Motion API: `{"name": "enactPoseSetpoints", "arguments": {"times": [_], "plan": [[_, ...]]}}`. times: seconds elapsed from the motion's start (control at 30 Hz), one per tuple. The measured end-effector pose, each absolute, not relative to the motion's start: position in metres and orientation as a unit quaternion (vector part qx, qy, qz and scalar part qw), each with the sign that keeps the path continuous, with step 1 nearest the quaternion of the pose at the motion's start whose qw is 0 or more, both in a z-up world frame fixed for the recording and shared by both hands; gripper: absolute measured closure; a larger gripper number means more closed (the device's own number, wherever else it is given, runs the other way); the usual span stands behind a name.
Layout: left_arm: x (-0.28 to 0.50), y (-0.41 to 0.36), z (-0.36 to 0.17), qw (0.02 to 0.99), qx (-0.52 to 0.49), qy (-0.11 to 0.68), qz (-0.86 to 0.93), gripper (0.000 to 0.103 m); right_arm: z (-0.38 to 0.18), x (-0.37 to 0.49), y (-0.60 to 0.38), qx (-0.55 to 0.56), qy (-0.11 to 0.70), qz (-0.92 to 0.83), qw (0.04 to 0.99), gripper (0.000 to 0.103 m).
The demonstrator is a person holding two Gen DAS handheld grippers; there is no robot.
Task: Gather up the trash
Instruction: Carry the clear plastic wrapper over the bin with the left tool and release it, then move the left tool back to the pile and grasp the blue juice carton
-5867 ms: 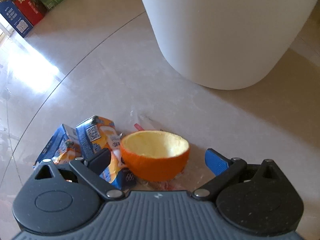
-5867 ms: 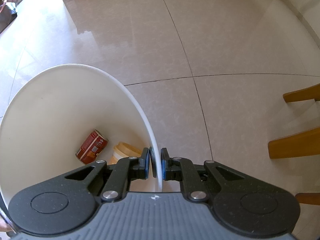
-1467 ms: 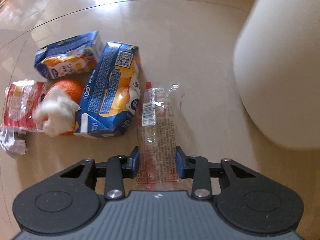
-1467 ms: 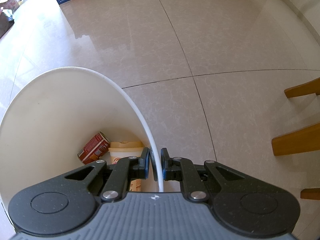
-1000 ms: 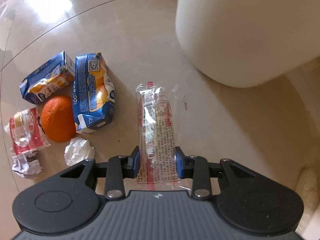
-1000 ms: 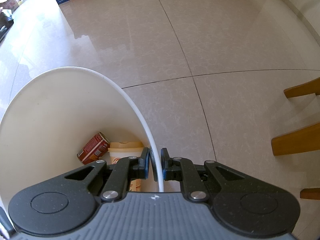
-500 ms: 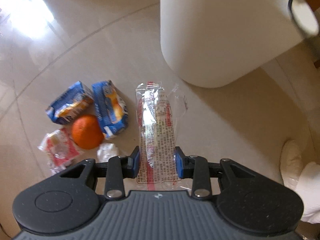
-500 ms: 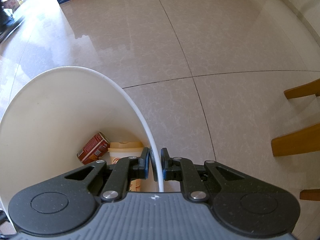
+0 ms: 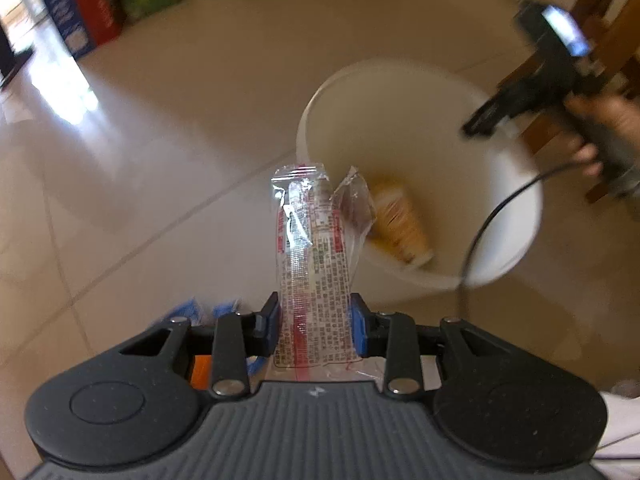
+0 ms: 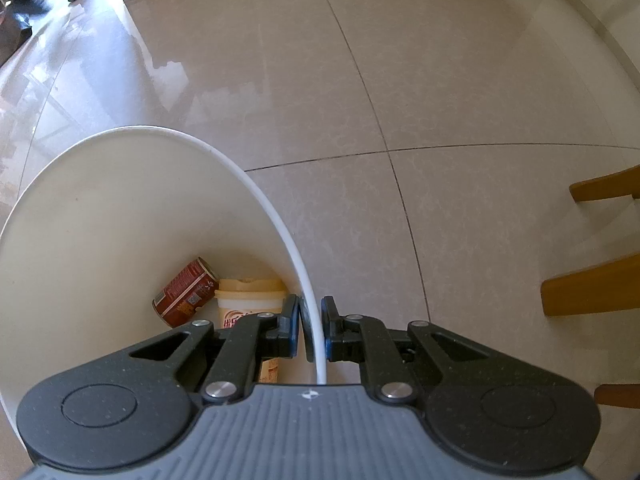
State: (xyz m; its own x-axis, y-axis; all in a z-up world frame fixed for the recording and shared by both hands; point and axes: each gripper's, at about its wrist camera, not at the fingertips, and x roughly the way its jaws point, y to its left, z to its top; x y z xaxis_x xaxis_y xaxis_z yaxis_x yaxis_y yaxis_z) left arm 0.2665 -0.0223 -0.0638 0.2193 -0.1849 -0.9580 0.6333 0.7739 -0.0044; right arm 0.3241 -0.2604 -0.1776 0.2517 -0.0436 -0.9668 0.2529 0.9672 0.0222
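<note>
Wrapper (image 9: 314, 264) pinched tight in my left claw (image 9: 314, 326), up near bin (image 9: 516, 236) mouth, so I can drop it in. My right claw (image 10: 311, 330) clamps bin rim, keeps bin steady. Can (image 10: 186, 294), cup (image 10: 250, 300) lie inside.

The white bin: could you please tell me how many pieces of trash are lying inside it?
2: a red can and a cream paper cup beside it at the bottom of the white bin. The right gripper may hide more.
</note>
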Motion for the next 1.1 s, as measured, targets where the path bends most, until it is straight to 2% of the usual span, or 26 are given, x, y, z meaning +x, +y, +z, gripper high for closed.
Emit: {"name": "enactPoseSetpoints", "arguments": {"times": [0.1,0.27,0.3,0.33,0.37,0.4,0.47,0.87,1.1], "plan": [[0.273,-0.048,-0.049,0.762,0.198,0.543,-0.292,0.070,-0.178,0.325,-0.260,0.087,0.605,-0.096,0.786,0.089],[0.283,-0.083,-0.057,0.763,0.193,0.531,-0.315,0.069,-0.178,0.323,-0.259,0.088,0.603,-0.096,0.787,0.089],[0.284,-0.088,-0.060,0.762,0.193,0.529,-0.319,0.064,-0.178,0.323,-0.260,0.089,0.603,-0.096,0.787,0.089],[0.284,-0.093,-0.062,0.762,0.194,0.527,-0.322,0.056,-0.178,0.322,-0.260,0.089,0.602,-0.096,0.787,0.089],[0.286,-0.093,-0.066,0.762,0.197,0.529,-0.318,0.029,-0.178,0.322,-0.260,0.090,0.602,-0.095,0.788,0.089],[0.286,-0.094,-0.068,0.764,0.201,0.529,-0.311,0.012,-0.178,0.322,-0.261,0.090,0.602,-0.095,0.788,0.089],[0.282,-0.090,-0.063,0.779,0.203,0.509,-0.304,0.012,-0.178,0.322,-0.261,0.090,0.602,-0.094,0.788,0.089],[0.283,-0.051,-0.071,0.786,0.196,0.523,-0.267,0.012,-0.177,0.322,-0.261,0.092,0.601,-0.096,0.788,0.089],[0.281,-0.012,-0.096,0.799,0.187,0.528,-0.217,0.012,-0.177,0.321,-0.261,0.093,0.600,-0.095,0.789,0.089]]}}
